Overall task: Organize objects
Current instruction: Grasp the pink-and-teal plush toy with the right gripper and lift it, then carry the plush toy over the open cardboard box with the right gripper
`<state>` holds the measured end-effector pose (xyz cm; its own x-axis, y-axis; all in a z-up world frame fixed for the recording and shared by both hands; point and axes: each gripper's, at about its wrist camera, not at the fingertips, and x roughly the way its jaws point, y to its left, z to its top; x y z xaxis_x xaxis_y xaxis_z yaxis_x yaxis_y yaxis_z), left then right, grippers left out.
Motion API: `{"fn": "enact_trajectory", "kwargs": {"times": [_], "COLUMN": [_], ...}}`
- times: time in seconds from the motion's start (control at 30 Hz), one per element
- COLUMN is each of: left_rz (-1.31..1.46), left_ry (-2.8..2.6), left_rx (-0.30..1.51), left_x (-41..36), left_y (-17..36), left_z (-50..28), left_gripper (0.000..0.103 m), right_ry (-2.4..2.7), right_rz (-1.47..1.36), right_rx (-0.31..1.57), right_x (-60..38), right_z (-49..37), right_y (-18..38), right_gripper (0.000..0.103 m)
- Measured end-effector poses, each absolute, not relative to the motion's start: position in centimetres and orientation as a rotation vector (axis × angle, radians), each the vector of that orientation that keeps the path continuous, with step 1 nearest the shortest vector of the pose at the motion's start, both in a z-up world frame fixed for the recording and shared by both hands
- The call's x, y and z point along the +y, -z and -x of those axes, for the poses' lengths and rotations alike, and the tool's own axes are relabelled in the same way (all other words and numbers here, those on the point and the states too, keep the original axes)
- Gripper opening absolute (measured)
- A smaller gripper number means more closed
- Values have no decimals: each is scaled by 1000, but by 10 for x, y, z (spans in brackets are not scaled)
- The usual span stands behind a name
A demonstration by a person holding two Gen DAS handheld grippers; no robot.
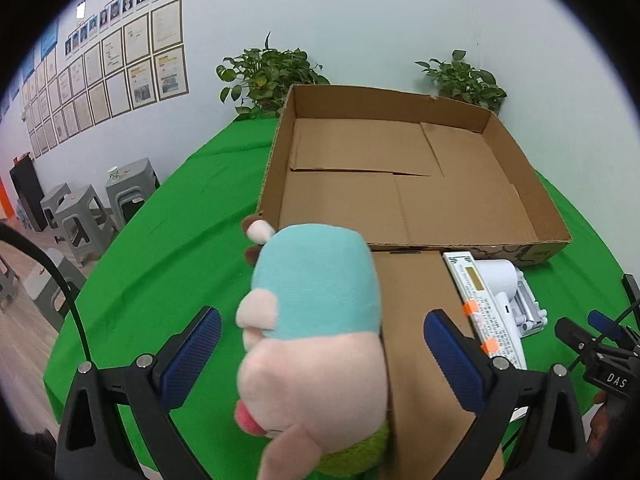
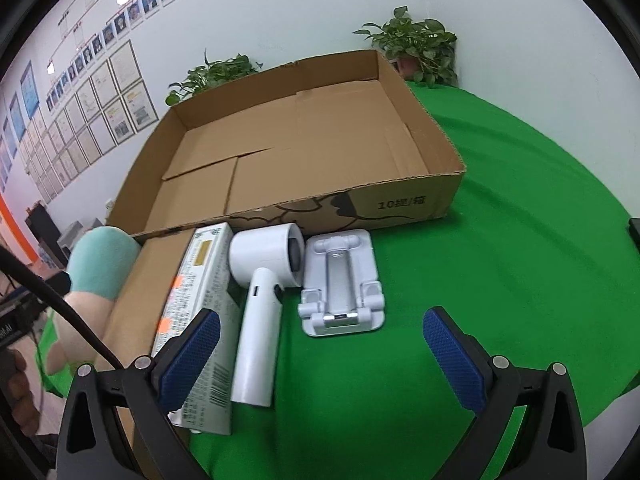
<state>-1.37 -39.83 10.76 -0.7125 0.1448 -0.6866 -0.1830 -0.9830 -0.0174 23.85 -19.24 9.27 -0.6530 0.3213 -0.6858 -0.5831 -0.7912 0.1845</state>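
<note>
A plush toy (image 1: 316, 328) with a teal top and pink face lies on the green table between the fingers of my left gripper (image 1: 322, 356), which is open around it with a gap on each side. It also shows in the right wrist view (image 2: 100, 268). A large shallow cardboard box (image 1: 404, 184) stands open behind it. A small brown box (image 1: 424, 344), a white printed carton (image 2: 200, 320), a white hair dryer (image 2: 264, 296) and a white folding stand (image 2: 342, 284) lie in front of the big box. My right gripper (image 2: 320, 356) is open and holds nothing, just short of the dryer and stand.
Two potted plants (image 1: 268, 76) (image 1: 464, 80) stand behind the box by the wall. Grey stools (image 1: 80, 216) are on the floor left of the table. The table's right edge (image 2: 600, 380) curves close to my right gripper.
</note>
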Motion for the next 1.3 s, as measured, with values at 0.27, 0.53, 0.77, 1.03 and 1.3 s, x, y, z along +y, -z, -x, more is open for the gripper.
{"fn": "enact_trajectory", "kwargs": {"times": [0.27,0.53,0.77,1.03,1.3], "left_rz": [1248,1163,1141,1153,1159], "left_ry": [-2663,-2515,-2490,-2556,-2585], "left_rx": [-21,-214,-283,-353,-445], "left_x": [-375,-371,-384,-445,-465], "left_y": [-51,-27,-30,-31,-22], "left_z": [18,12,4,-31,-51], "left_gripper": [101,77,63,62,62], "right_ry": [-2375,-2555,-3147,-3330,-3092], "right_rz": [914,932,1024,1299,1692], "right_rx": [326,-34,-44,192,529], "right_x": [-199,-252,-337,-384,-382], "right_z": [-230,-201,-174,-110,-33], "right_y": [-100,-140,-209,-206,-136], "right_gripper": [102,102,102,102,102]}}
